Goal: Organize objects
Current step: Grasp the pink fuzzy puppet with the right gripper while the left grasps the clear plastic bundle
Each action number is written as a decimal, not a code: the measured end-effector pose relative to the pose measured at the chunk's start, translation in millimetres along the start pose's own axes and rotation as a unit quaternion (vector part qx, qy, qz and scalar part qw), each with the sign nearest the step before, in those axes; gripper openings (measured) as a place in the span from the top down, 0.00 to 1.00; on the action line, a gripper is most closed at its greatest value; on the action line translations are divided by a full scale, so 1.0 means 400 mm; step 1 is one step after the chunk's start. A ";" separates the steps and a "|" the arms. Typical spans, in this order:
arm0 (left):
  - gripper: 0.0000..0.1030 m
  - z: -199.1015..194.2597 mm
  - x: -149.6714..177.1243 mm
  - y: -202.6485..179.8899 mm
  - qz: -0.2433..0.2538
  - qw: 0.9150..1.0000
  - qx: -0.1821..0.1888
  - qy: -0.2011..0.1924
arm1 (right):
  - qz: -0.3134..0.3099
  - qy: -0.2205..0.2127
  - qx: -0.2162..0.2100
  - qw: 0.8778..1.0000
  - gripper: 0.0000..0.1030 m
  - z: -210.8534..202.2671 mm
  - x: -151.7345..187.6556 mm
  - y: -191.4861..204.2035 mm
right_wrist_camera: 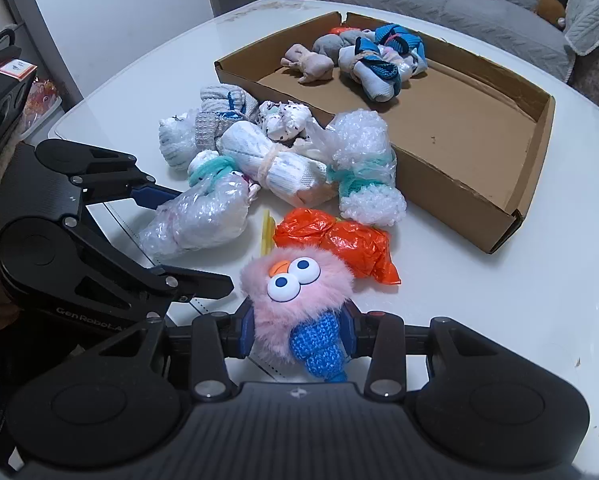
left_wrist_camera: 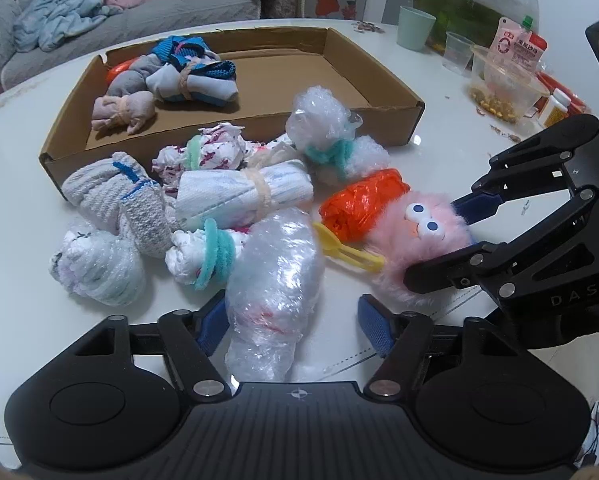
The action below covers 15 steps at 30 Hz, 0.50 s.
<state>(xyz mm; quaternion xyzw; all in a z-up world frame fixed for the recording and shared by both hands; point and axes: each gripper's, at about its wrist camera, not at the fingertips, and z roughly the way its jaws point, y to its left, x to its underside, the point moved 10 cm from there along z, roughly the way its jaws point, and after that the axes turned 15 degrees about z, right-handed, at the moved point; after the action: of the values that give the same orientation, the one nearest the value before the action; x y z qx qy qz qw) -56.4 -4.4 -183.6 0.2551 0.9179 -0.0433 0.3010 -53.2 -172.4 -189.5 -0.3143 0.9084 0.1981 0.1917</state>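
— Two tongs over one white tabletop (left_wrist_camera: 27, 152); start with the biggest thing on it?

— That is the shallow cardboard box (left_wrist_camera: 383, 92), on the far side. Tied sock bundles (left_wrist_camera: 179, 76) lie in its far left corner; the remaining floor is bare cardboard.

— And outside the box?

— A heap of wrapped and tied bundles sits just near of the box's front wall. Nearest of them is a long bubble-wrap bundle (left_wrist_camera: 275, 288), lying between the fingers of the left tongs (left_wrist_camera: 295, 326). Those stand wide; the left blue pad touches the wrap, the right pad stands apart from it.

— The right tongs?

— The right tongs (right_wrist_camera: 299, 336) are closed narrow on a pink fluffy toy (right_wrist_camera: 295, 292) with googly eyes and a blue knitted part, pads pressing both its sides. It sits on the tabletop, right of the bubble-wrap bundle, touching an orange plastic bundle (right_wrist_camera: 339, 240). A yellow clip (left_wrist_camera: 347, 252) lies beside them.

— Beyond the tabletop?

— A grey sofa (left_wrist_camera: 159, 12) strewn with clothes; cups and a clear plastic bowl (left_wrist_camera: 503, 84) stand at the far right.
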 end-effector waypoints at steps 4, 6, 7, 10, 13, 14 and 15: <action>0.54 -0.004 -0.004 0.004 0.002 1.000 0.003 -0.002 | 0.010 -0.001 -0.003 1.000 0.64 -0.013 -0.008 -0.007; 0.55 -0.005 -0.001 0.007 -0.004 1.000 0.006 -0.004 | 0.014 -0.003 -0.007 1.000 0.65 -0.023 -0.012 -0.007; 0.55 -0.006 0.000 0.008 -0.004 1.000 0.005 -0.005 | 0.015 -0.003 -0.008 1.000 0.65 -0.026 -0.013 -0.007; 0.56 -0.015 0.002 0.008 -0.004 1.000 0.007 -0.004 | 0.018 -0.002 -0.008 1.000 0.66 -0.039 -0.017 -0.012; 0.56 -0.036 0.002 0.013 -0.007 1.000 0.007 -0.008 | 0.026 -0.007 -0.014 1.000 0.67 -0.055 -0.027 -0.016; 0.56 -0.044 0.002 0.017 -0.009 1.000 0.006 -0.010 | 0.028 -0.008 -0.016 0.999 0.67 -0.060 -0.030 -0.018; 0.56 -0.053 0.001 0.021 -0.010 1.000 0.004 -0.011 | 0.029 -0.010 -0.017 0.999 0.68 -0.065 -0.033 -0.020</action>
<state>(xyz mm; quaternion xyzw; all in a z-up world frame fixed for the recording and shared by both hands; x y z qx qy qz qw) -63.8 8.0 -166.1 0.2463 0.9170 -0.0527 0.3094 -44.2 -184.2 -163.0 -0.2888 0.9116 0.2225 0.1898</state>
